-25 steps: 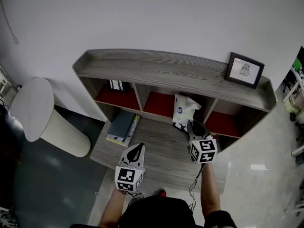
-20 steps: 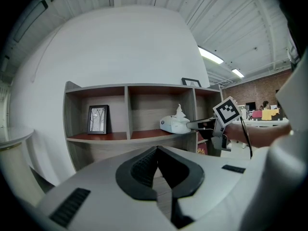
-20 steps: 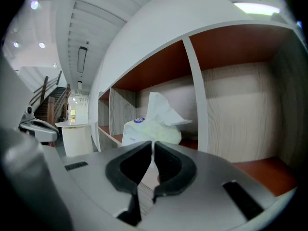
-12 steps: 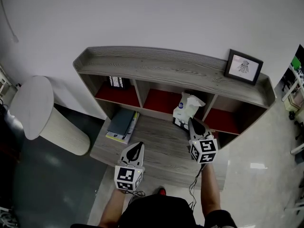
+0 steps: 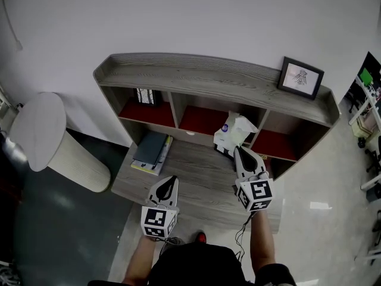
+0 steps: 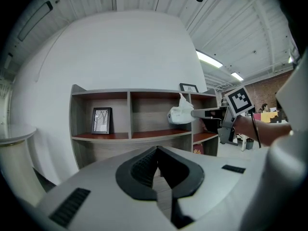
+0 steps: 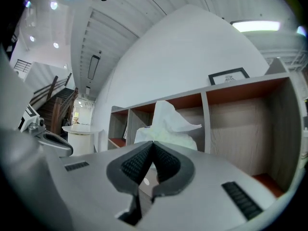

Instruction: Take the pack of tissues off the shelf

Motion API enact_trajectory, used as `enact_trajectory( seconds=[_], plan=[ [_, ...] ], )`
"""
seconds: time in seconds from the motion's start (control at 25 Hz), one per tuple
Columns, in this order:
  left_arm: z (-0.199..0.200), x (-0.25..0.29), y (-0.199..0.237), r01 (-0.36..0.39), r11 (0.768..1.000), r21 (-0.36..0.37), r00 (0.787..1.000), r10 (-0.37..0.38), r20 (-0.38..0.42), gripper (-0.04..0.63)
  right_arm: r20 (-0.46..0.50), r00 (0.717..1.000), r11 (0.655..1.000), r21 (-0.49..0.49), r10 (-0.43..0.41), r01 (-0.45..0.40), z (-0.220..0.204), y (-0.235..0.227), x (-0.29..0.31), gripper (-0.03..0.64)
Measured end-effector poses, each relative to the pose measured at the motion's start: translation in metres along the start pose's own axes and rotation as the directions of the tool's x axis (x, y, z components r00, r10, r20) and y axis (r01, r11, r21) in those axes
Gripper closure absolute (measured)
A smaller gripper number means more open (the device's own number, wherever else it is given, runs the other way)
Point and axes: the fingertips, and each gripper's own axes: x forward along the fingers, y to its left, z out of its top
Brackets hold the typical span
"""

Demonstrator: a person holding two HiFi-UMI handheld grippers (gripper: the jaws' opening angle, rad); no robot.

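Note:
The pack of tissues (image 5: pixel 233 134), white plastic with a tuft of tissue sticking up, hangs in front of the shelf's middle compartment. My right gripper (image 5: pixel 239 152) is shut on its near edge, and the pack (image 7: pixel 168 126) bulges just beyond the closed tips (image 7: pixel 153 143). In the left gripper view the pack (image 6: pixel 180 114) sits at the end of the level right gripper (image 6: pixel 199 113), raised off the boards. My left gripper (image 5: pixel 171 180) hovers over the lower ledge, shut and holding nothing (image 6: pixel 156 149).
The grey wooden shelf (image 5: pixel 208 82) has three red-floored compartments and a wide lower ledge (image 5: pixel 196 180). Books (image 5: pixel 149 151) lie at the ledge's left. A framed picture (image 5: pixel 300 77) stands on top, another (image 6: pixel 101 121) in the left compartment. A round white stand (image 5: pixel 41 136) is at the left.
My right gripper has risen and drawn back a little, lifting the tissue pack off the shelf. My left gripper has edged slightly forward.

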Motion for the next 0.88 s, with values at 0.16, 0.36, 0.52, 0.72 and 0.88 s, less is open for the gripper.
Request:
enact_trajectory(
  seconds=[0.16,0.36,0.52,0.72,0.88],
  plan=[
    [-0.003,-0.009,0.002,-0.009,1.000,-0.004,1.000,0.009,0.001,0.589,0.032,0.999,1.000,-0.018,0.022,-0.022,0.014,0.018,-0.016,0.589],
    [-0.008,-0.019,0.008,-0.026,1.000,-0.011,1.000,0.026,0.000,0.589,0.070,0.996,0.998,-0.028,0.057,-0.055,0.028,0.042,-0.027,0.589],
    [-0.013,-0.026,0.017,-0.048,0.999,-0.020,0.999,0.048,-0.002,0.589,0.080,0.992,0.995,-0.035,0.096,-0.093,0.028,0.065,-0.026,0.589],
    [-0.022,-0.035,0.032,-0.078,0.996,-0.030,0.997,0.078,-0.013,0.589,0.064,0.987,0.989,-0.027,0.148,-0.146,0.010,0.096,-0.016,0.589],
    [-0.031,-0.042,0.047,-0.100,0.994,-0.036,0.995,0.099,-0.032,0.589,0.032,0.983,0.983,-0.034,0.182,-0.181,-0.009,0.121,-0.007,0.589]
  ],
)
